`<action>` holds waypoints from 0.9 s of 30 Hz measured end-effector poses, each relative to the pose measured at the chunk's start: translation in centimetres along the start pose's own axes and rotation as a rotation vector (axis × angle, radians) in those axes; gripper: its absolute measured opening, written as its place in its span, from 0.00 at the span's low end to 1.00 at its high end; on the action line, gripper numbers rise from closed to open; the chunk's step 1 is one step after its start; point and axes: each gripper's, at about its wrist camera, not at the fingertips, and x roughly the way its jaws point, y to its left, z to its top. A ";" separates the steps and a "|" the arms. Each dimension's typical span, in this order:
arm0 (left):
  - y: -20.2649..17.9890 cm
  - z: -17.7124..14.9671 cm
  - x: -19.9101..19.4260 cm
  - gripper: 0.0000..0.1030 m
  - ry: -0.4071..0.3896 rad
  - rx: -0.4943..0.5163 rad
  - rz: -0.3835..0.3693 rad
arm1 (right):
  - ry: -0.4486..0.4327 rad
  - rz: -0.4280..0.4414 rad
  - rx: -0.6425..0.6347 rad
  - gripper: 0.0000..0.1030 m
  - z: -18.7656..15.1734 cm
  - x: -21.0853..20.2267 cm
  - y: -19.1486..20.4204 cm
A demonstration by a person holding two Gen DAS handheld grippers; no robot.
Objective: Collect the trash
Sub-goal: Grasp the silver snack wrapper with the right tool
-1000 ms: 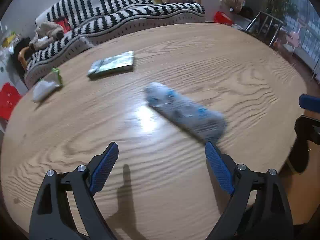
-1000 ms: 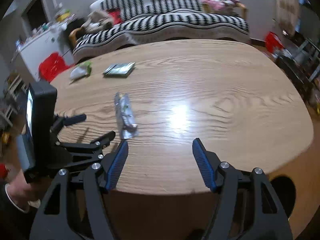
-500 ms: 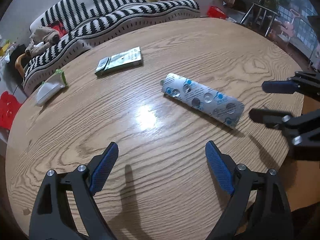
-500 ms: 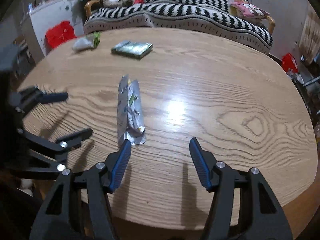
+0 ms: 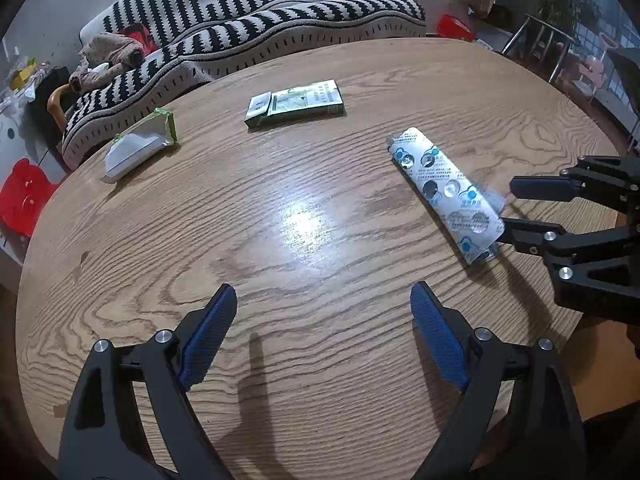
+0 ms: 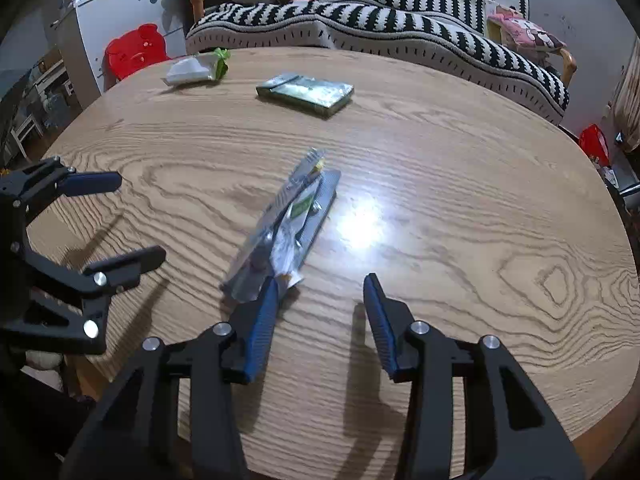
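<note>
A silver blister pack [image 5: 444, 192] [image 6: 292, 224] with blue print lies flat on the round wooden table [image 5: 160, 260] [image 6: 480, 200]. My right gripper [image 6: 320, 288] [image 5: 508, 210] is at the pack's near end and its jaws are closing. Its left finger lies over the pack's corner, so a strip of the pack sits between the jaws, and the right finger is clear of it. My left gripper [image 5: 324, 320] [image 6: 136, 218] hovers wide open over bare wood, holding nothing. A flat green box [image 5: 296, 102] [image 6: 306, 94] and a white wrapper with a green end [image 5: 138, 148] [image 6: 196, 70] lie farther back.
A black-and-white striped sofa [image 5: 280, 20] [image 6: 380, 20] runs behind the table. A red stool [image 5: 22, 196] [image 6: 136, 50] and a white cabinet [image 6: 120, 12] stand at the far left. A metal frame [image 5: 536, 40] stands beyond the table's right edge.
My right gripper has come down and forward to the blister pack's near end, rolled a little, and narrowed its jaws. My left gripper has slid sideways, so the pack now lies to its right.
</note>
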 end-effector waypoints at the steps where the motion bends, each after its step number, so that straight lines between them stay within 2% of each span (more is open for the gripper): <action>1: -0.1 0.1 0.0 0.84 -0.002 0.001 -0.001 | -0.005 0.013 0.007 0.39 0.2 0.0 0.1; 7: -1.2 0.5 -0.2 0.84 -0.012 0.020 -0.020 | -0.014 0.033 0.013 0.31 0.9 0.5 0.7; 14: -1.6 0.4 0.0 0.84 -0.007 0.028 -0.021 | -0.014 0.076 0.031 0.07 1.2 0.8 0.7; 20: -2.5 0.8 0.1 0.84 -0.010 0.015 -0.050 | -0.040 0.084 0.061 0.03 1.2 -0.9 0.1; 27: -5.2 1.8 0.8 0.84 -0.017 0.015 -0.095 | -0.040 0.050 0.113 0.03 0.3 -1.9 -1.8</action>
